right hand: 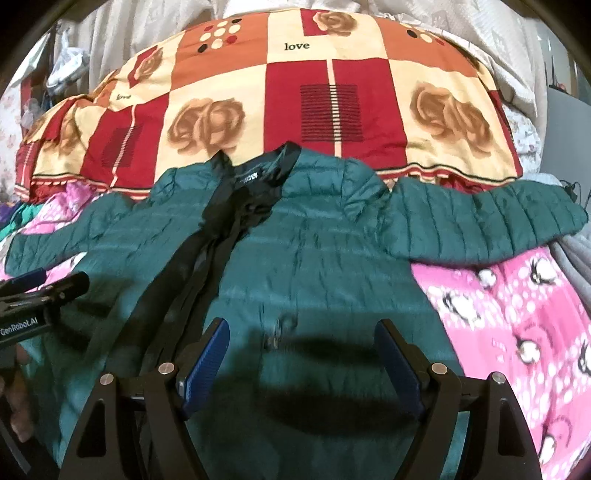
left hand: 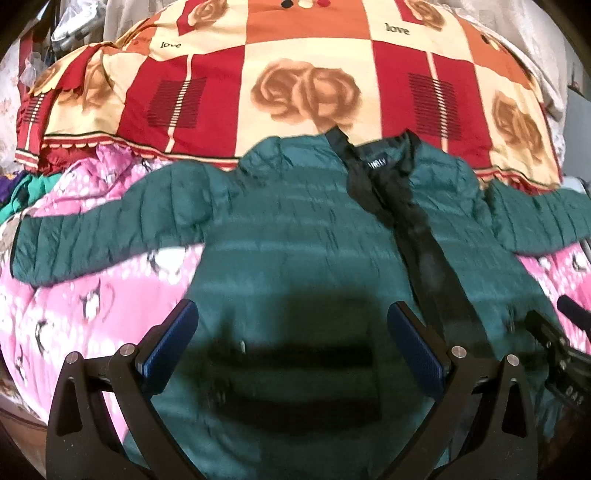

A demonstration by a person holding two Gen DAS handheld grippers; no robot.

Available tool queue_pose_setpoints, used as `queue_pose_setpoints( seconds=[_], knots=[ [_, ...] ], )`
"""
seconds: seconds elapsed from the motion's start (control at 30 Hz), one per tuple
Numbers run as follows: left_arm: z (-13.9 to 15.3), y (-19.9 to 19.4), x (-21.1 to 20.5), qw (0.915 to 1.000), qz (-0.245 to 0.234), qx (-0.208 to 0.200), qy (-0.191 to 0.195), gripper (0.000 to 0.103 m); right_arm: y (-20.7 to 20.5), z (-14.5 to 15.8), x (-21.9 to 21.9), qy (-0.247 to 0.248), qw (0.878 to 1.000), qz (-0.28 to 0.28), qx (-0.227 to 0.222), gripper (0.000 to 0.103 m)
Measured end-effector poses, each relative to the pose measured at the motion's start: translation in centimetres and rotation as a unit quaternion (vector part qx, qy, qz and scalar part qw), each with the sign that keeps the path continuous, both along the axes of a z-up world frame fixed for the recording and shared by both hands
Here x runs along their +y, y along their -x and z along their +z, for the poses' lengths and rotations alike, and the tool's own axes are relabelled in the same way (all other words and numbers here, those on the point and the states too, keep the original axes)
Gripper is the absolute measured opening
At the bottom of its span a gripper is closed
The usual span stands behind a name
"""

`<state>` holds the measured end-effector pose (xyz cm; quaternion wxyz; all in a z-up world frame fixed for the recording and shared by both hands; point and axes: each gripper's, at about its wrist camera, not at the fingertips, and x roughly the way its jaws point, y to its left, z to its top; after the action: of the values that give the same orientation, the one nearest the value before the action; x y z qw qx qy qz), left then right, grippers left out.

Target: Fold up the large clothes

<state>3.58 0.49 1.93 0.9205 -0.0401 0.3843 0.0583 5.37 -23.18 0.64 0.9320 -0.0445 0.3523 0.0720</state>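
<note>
A dark green quilted puffer jacket (left hand: 295, 236) lies spread flat on the bed, front up, collar away from me, both sleeves stretched out sideways. Its black zipper placket (left hand: 436, 266) runs down the middle. It also shows in the right wrist view (right hand: 317, 258). My left gripper (left hand: 295, 332) is open and empty, hovering over the jacket's left lower panel. My right gripper (right hand: 301, 350) is open and empty over the right lower panel, near a small zipper pull (right hand: 277, 332). The right gripper shows at the left wrist view's right edge (left hand: 554, 339); the left gripper at the right wrist view's left edge (right hand: 40, 291).
A pink penguin-print blanket (right hand: 517, 325) lies under the jacket. A red, orange and cream rose-patterned quilt (left hand: 303, 85) is heaped behind the collar. White curtains (right hand: 122, 33) hang at the back. Loose clothes (left hand: 22, 188) pile up at the far left.
</note>
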Motion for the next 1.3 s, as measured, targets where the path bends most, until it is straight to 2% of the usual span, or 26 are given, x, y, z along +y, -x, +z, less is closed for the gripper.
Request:
queue_pose_setpoints(
  seconds=[0.13,0.23,0.33,0.4,0.43,0.47,0.53,0.67,0.9,1.3],
  knots=[
    [-0.2,-4.1,0.4,0.9998,0.005,0.014,0.010,0.103,-2.8,1.2,1.4,-0.017,1.000,0.007,-0.010,0.079],
    [-1.1,-5.7,0.7,0.9996,0.016,0.021,0.010,0.103,-5.0,1.4,3.0,-0.030,0.999,0.015,-0.007,0.080],
    [-3.2,-6.2,1.2,0.9992,0.026,0.027,0.012,0.103,-6.4,0.2,4.3,-0.038,0.999,0.018,0.003,0.080],
    [-4.8,-6.8,1.3,0.9976,0.027,0.063,0.013,0.103,-6.8,-1.8,4.9,-0.031,0.999,0.024,0.017,0.080],
    [-5.0,-6.9,1.4,0.9972,0.029,0.067,0.013,0.103,-6.9,-2.6,5.0,-0.026,0.999,0.025,0.029,0.080],
    [-5.0,-6.9,1.3,0.9974,0.032,0.064,0.012,0.103,-7.4,-4.1,5.2,-0.017,0.998,0.021,0.060,0.080],
    [-5.2,-6.7,1.0,0.9976,0.032,0.062,0.002,0.103,-7.9,-4.8,5.1,-0.017,0.996,0.021,0.081,0.080],
    [-5.7,-6.7,0.4,0.9974,0.034,0.061,-0.017,0.103,-7.9,-5.3,5.1,-0.018,0.996,0.025,0.080,0.085],
    [-5.9,-6.8,0.5,0.9973,0.034,0.063,-0.016,0.103,-8.0,-5.9,5.3,-0.006,0.996,0.024,0.080,0.091],
    [-6.1,-6.9,0.5,0.9972,0.033,0.064,-0.016,0.103,-8.1,-6.0,5.3,-0.010,0.997,0.025,0.077,0.092]
  ],
)
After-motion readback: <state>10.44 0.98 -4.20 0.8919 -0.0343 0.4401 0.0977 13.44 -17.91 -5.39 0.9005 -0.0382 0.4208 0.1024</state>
